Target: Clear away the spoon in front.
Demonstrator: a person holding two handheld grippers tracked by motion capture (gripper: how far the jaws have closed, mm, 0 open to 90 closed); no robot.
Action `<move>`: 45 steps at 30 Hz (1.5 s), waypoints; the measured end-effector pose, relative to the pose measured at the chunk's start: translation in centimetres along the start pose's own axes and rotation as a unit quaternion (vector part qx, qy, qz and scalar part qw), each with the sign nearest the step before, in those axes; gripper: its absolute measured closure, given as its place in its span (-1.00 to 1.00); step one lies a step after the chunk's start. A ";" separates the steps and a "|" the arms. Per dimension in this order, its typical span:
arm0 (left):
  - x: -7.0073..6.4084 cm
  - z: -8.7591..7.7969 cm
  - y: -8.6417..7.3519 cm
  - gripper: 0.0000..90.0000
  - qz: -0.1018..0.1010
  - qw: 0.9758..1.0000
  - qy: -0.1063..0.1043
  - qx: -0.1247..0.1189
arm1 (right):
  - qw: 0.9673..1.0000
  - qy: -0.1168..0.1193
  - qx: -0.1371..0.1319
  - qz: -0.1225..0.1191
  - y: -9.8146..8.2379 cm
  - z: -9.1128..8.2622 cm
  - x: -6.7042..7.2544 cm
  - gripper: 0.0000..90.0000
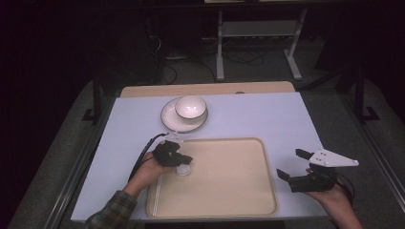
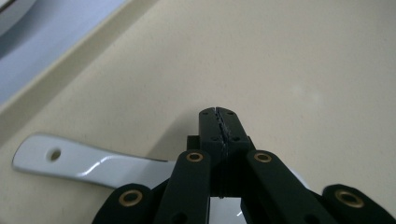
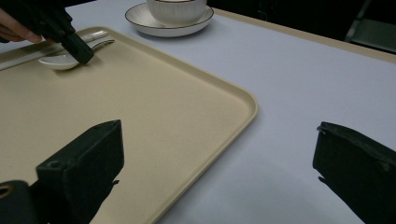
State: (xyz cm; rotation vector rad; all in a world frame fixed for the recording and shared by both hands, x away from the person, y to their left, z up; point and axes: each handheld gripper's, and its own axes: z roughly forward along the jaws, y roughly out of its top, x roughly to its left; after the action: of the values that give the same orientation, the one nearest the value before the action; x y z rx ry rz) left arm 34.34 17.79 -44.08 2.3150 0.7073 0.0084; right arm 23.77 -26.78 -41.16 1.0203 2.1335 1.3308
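Left gripper (image 1: 184,161) pressed together above white spoon (image 2: 79,161) on tray (image 1: 229,191); right gripper (image 1: 292,164) spread.

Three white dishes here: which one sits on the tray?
The white spoon, lying at the tray's left edge under the left hand-held gripper. The bowl and its saucer stand off the tray, on the table behind it.

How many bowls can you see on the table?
1. The white bowl sits on a white saucer at the far side of the table, beyond the tan tray. None looks hidden.
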 end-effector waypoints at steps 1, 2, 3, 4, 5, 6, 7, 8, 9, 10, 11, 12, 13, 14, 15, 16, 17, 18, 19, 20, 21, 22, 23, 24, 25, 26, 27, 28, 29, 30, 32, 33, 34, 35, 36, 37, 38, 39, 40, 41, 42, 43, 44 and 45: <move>-0.1 -0.2 -0.2 0.99 0.000 1.000 0.000 0.002 | 1.000 0.000 0.000 0.000 0.0 0.0 0.0 -0.97; -0.2 -0.4 -0.4 0.99 0.000 1.000 0.001 0.003 | 1.000 0.000 0.000 0.000 0.0 0.0 0.0 -0.97; -0.2 -0.5 -0.6 0.99 0.001 1.000 0.002 0.003 | 1.000 0.000 0.000 0.001 0.0 0.0 0.0 -0.97; -0.3 -0.7 -0.9 0.99 -0.003 1.000 0.002 0.003 | 1.000 0.000 0.000 0.000 0.0 0.0 0.0 -0.97; -0.3 -0.7 -0.9 0.99 -0.003 1.000 0.002 0.003 | 1.000 0.000 0.000 0.000 0.0 0.0 0.0 -0.97; -0.3 -0.8 -1.1 0.99 -0.003 1.000 0.002 0.005 | 1.000 0.000 -0.001 0.000 0.0 0.0 0.0 -0.97; -0.3 -0.9 -1.3 0.99 -0.003 1.000 0.002 0.007 | 1.000 0.000 -0.001 0.000 0.0 0.0 0.0 -0.97; -0.4 -1.0 -1.5 0.99 -0.003 1.000 0.002 0.008 | 1.000 0.000 -0.001 0.000 0.0 0.0 0.0 -0.97; -0.5 -1.2 -1.9 0.99 -0.003 1.000 0.001 0.010 | 1.000 0.000 -0.001 0.000 0.0 0.0 0.0 -0.97; -0.5 -1.3 -2.0 0.99 -0.005 1.000 0.001 0.011 | 1.000 0.000 0.000 0.000 0.0 0.0 0.0 -0.97; -0.5 -1.3 -2.0 0.99 -0.005 1.000 0.001 0.011 | 1.000 0.000 0.000 0.000 0.0 0.0 0.0 -0.97; -0.6 -1.4 -2.1 0.99 -0.005 1.000 0.001 0.011 | 1.000 0.000 -0.001 0.000 0.0 0.0 0.0 -0.97; -0.6 -1.5 -2.2 0.99 -0.006 1.000 0.002 0.011 | 1.000 0.000 -0.001 0.000 0.0 0.0 0.0 -0.97; -0.6 -1.6 -2.3 0.99 -0.006 1.000 0.002 0.010 | 1.000 0.000 0.000 0.000 0.0 0.0 0.0 -0.97; -0.6 -1.6 -2.3 0.99 -0.006 1.000 0.003 0.010 | 1.000 0.000 0.000 0.000 0.0 0.0 0.0 -0.97; -0.6 -1.6 -2.3 0.99 -0.006 1.000 0.003 0.009 | 1.000 0.000 0.000 0.000 0.0 0.0 0.1 -0.97; -0.6 -1.6 -2.3 0.99 -0.005 1.000 0.002 0.009 | 1.000 0.001 0.000 -0.001 0.0 0.0 0.1 -0.97; -0.7 -1.6 -2.2 0.99 0.000 1.000 0.003 0.011 | 1.000 0.001 0.000 -0.002 0.0 0.0 0.1 -0.97; -0.7 -1.6 -2.2 0.99 0.000 1.000 0.003 0.011 | 1.000 0.001 0.000 -0.002 0.0 0.0 0.1 -0.97; -0.8 -1.6 -2.1 0.99 0.002 1.000 0.004 0.012 | 1.000 0.001 0.001 -0.002 0.0 0.0 0.1 -0.97; -0.8 -1.6 -2.1 0.99 0.003 1.000 0.004 0.012 | 1.000 0.001 0.001 -0.001 0.0 0.0 0.1 -0.97; -0.8 -1.7 -2.1 0.99 0.004 1.000 0.005 0.011 | 1.000 0.001 0.001 -0.001 0.0 0.0 0.1 -0.97; -0.7 -1.8 -2.0 0.99 0.004 1.000 0.006 0.006 | 1.000 0.001 0.002 0.000 0.0 0.0 0.1 -0.97; -0.7 -1.8 -2.0 0.99 0.004 1.000 0.006 0.006 | 1.000 0.001 0.002 -0.001 0.0 0.0 0.1 -0.97; -0.6 -2.1 -1.9 0.99 0.003 1.000 0.010 -0.004 | 1.000 0.001 0.002 -0.001 0.0 0.1 0.1 -0.97; -0.6 -2.1 -1.9 0.98 0.003 1.000 0.010 -0.004 | 1.000 0.001 0.002 -0.001 0.0 0.1 0.1 -0.97; -0.6 -2.3 -1.8 0.98 0.003 1.000 0.012 -0.007 | 1.000 0.001 0.002 -0.001 0.0 0.1 0.1 -0.97; -0.5 -2.5 -1.8 0.97 0.003 1.000 0.015 -0.010 | 1.000 0.001 0.003 -0.001 0.0 0.1 0.1 -0.97; -0.5 -2.6 -1.8 0.92 0.002 1.000 0.017 -0.014 | 1.000 0.001 0.003 -0.002 0.0 0.1 0.1 -0.97; -0.4 -2.7 -1.8 0.92 0.002 1.000 0.019 -0.016 | 1.000 0.001 0.003 -0.002 0.0 0.1 0.1 -0.97; -0.3 -3.0 -1.8 0.79 -0.002 0.999 0.021 -0.025 | 1.000 0.001 0.002 -0.003 0.1 0.1 0.1 -0.97; -0.1 -3.2 -1.7 0.79 -0.002 0.999 0.024 -0.027 | 1.000 0.001 0.002 -0.003 0.1 0.1 0.1 -0.97; 0.0 -3.4 -1.7 0.73 -0.006 0.999 0.027 -0.031 | 1.000 0.001 0.003 -0.004 0.0 0.1 0.1 -0.97; 0.2 -3.6 -1.7 0.66 -0.010 0.999 0.031 -0.034 | 1.000 0.001 0.004 -0.003 0.0 0.1 0.1 -0.97; 0.4 -3.7 -1.7 0.62 -0.013 0.999 0.031 -0.039 | 1.000 0.000 0.004 -0.003 0.0 0.2 0.1 -0.97; 0.6 -4.1 -1.7 0.51 -0.015 0.998 0.037 -0.045 | 1.000 0.000 0.003 -0.002 0.0 0.2 0.1 -0.97; 0.6 -4.1 -1.7 0.45 -0.015 0.998 0.037 -0.045 | 1.000 0.000 0.003 -0.002 0.0 0.2 0.1 -0.97; 0.8 -4.3 -1.6 0.45 -0.016 0.998 0.038 -0.050 | 1.000 0.000 0.003 -0.002 0.0 0.2 0.1 -0.97; 0.9 -4.5 -1.6 0.39 -0.019 0.997 0.040 -0.056 | 1.000 0.000 0.004 -0.002 0.0 0.2 0.1 -0.97; 1.0 -4.6 -1.6 0.28 -0.022 0.997 0.043 -0.063 | 1.000 0.000 0.003 -0.001 0.0 0.1 0.1 -0.97; 1.1 -4.8 -1.5 0.22 -0.025 0.996 0.044 -0.068 | 1.000 0.000 0.003 -0.001 0.0 0.1 0.1 -0.97; 1.2 -4.9 -1.4 0.22 -0.027 0.996 0.047 -0.072 | 1.000 0.000 0.003 -0.001 0.0 0.1 0.1 -0.97; 1.4 -5.1 -1.2 0.12 -0.030 0.995 0.050 -0.075 | 1.000 0.000 0.003 -0.001 0.0 0.1 0.1 -0.97; 1.4 -5.1 -1.2 0.07 -0.030 0.995 0.050 -0.075 | 1.000 0.000 0.003 -0.001 0.0 0.1 0.1 -0.97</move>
State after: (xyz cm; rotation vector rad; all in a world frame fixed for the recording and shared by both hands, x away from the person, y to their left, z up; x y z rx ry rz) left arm 33.96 22.40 -41.27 2.1600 0.7981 0.1453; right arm 23.83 -26.65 -41.22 1.0193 2.1401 1.3242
